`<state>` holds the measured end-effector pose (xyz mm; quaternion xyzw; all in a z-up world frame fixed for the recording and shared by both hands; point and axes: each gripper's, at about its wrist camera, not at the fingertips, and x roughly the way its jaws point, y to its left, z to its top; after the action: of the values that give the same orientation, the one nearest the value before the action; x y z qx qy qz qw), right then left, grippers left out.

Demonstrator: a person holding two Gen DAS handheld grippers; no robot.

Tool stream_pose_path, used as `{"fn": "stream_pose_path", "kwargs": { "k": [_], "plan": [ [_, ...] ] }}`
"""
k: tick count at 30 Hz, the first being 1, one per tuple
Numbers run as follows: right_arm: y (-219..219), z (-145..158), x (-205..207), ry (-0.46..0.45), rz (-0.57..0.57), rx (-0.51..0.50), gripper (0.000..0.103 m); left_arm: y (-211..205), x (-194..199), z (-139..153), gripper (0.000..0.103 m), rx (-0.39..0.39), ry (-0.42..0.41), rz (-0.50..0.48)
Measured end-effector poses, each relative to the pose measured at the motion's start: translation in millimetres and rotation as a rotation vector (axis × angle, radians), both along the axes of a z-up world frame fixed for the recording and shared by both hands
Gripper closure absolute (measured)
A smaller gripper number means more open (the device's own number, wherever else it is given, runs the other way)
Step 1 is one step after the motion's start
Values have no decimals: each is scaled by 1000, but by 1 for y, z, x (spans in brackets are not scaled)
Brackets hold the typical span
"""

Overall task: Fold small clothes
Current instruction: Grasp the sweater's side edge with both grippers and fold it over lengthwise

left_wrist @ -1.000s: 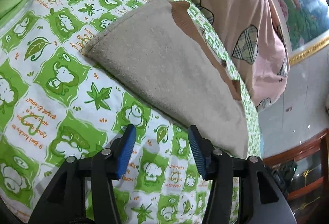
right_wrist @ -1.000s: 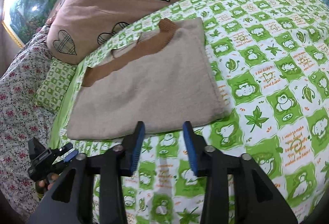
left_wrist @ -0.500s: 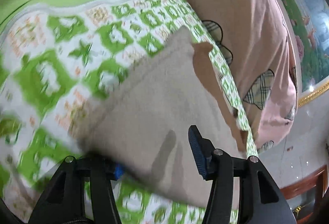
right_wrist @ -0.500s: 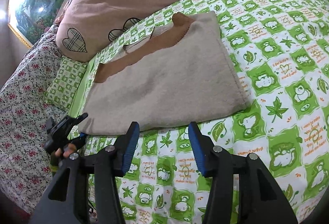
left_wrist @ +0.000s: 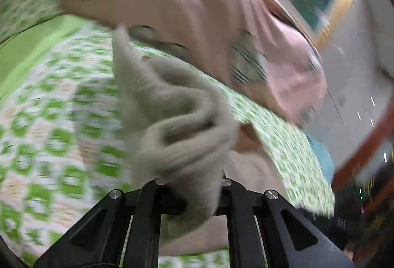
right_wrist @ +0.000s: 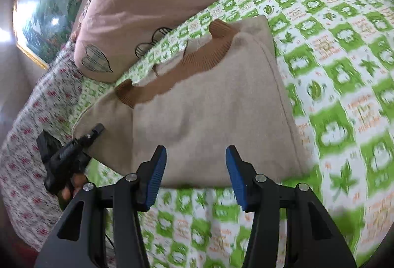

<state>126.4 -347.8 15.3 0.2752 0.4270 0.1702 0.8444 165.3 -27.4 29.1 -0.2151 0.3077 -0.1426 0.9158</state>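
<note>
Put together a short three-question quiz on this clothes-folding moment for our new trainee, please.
1. True or false: the right gripper has its jaws shut on the beige garment.
2. Multiple choice: what colour is the ribbed trim on the garment? A) blue B) brown C) black
3. Fill in: the left gripper holds bunched ______ fabric between its jaws.

Key:
1. False; its jaws stand open at the garment's near edge.
2. B.
3. Beige; the left wrist view is blurred, but the cloth is gathered between the jaws.
</note>
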Motion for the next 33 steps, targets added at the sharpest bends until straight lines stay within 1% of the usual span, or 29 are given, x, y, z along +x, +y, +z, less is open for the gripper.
{"fn": "stream_pose_path", "kwargs": {
  "k": [2, 4, 5, 7, 8, 10, 11, 13, 15, 16, 18, 19, 20, 21, 22, 23, 24, 26, 28, 30, 31, 33],
  "plan": [
    [-2, 3, 17, 9, 16, 7, 52, -25, 4, -8, 94, 19, 7, -64],
    [-2, 4, 33, 14, 44, 37, 51, -43, 9, -23, 95, 26, 43, -109],
    [-1, 4, 43, 24, 68, 60, 49, -47, 10, -30, 95, 21, 60, -121],
    [3, 1, 64, 59, 86, 77, 40, -49, 11, -41, 95, 1, 88, -132],
    [8, -2, 75, 72, 114, 95, 37, -49, 9, -43, 95, -3, 91, -133],
    [22, -6, 94, 98, 154, 126, 36, -46, 7, -43, 95, -8, 91, -132],
    [34, -9, 107, 118, 195, 156, 36, -43, 6, -41, 95, -14, 90, -132],
    [51, -13, 124, 132, 230, 186, 34, -40, 5, -39, 95, -24, 87, -131],
    [74, -22, 143, 174, 277, 225, 33, -43, 4, -36, 95, -2, 82, -139],
    [87, -28, 154, 195, 300, 264, 33, -46, 4, -35, 95, 22, 85, -143],
    [102, -34, 171, 196, 313, 318, 34, -51, 2, -35, 95, 57, 90, -152],
    [107, -34, 178, 188, 308, 310, 40, -53, -1, -33, 95, 65, 89, -156],
    [109, -32, 186, 178, 283, 261, 71, -54, -3, -31, 95, 69, 88, -163],
    [110, -28, 191, 175, 274, 226, 87, -56, -3, -28, 95, 65, 84, -173],
    [110, -23, 192, 161, 275, 218, 87, -61, -4, -23, 95, 60, 75, -186],
    [109, -12, 190, 121, 282, 204, 87, -66, -6, -19, 95, 63, 64, -186],
    [109, 2, 183, 66, 296, 163, 87, -74, -8, -14, 95, 71, 53, -198],
    [104, 26, 168, -16, 304, 78, 87, -93, -6, -9, 95, 66, 40, -234],
    [88, 41, 155, -62, 292, 9, 87, -118, -3, -10, 95, 48, 43, -287],
    [58, 39, 147, -53, 237, -69, 87, -138, -1, -14, 95, 44, 44, -328],
    [47, 35, 147, -39, 219, -89, 87, -153, 1, -20, 95, 48, 53, -357],
    [18, 16, 144, 15, 162, -138, 87, -172, 7, -33, 95, 43, 94, -398]
  ]
}}
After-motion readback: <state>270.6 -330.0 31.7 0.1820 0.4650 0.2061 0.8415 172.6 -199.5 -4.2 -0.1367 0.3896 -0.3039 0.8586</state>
